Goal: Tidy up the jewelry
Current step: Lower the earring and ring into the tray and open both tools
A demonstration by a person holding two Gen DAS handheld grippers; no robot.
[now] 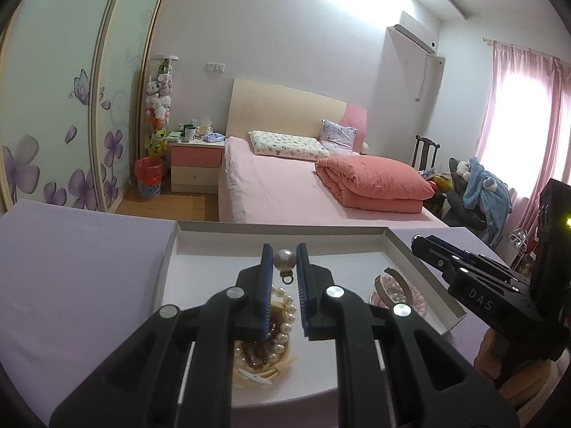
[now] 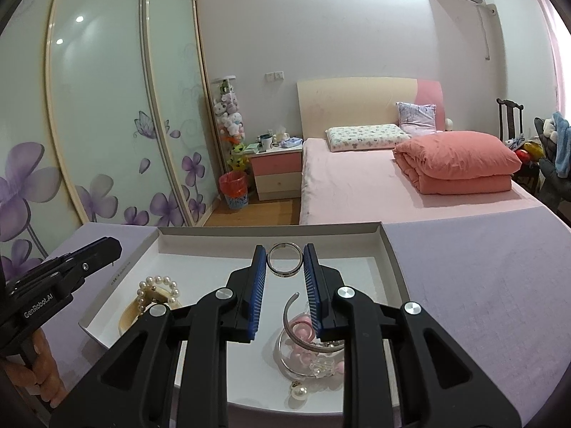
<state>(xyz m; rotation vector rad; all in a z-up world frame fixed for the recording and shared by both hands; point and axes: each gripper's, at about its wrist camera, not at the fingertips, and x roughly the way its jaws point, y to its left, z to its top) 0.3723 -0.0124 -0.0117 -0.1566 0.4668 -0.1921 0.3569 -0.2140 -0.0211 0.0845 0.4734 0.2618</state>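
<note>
My left gripper (image 1: 284,254) is shut on a large pearl ornament (image 1: 284,259) with a small dark loop, held above a white tray (image 1: 285,229). Under it lie a pearl bracelet (image 1: 285,315), dark beads and a cream bangle (image 1: 262,369). My right gripper (image 2: 284,251) is shut on a silver ring (image 2: 283,274), over the same tray (image 2: 271,230). Beneath its fingers rest an open silver bangle (image 2: 289,315), pink beads (image 2: 303,328) and a pearl earring (image 2: 298,390). Each gripper shows at the edge of the other's view: right gripper (image 1: 419,242), left gripper (image 2: 116,246).
The tray sits on a table with a lilac cloth (image 2: 481,303). Behind it are a pink bed (image 2: 374,185), a wardrobe with flowered sliding doors (image 2: 107,125), a nightstand (image 2: 276,171) and a red bin (image 2: 233,189). A person's hand (image 2: 43,363) grips the left handle.
</note>
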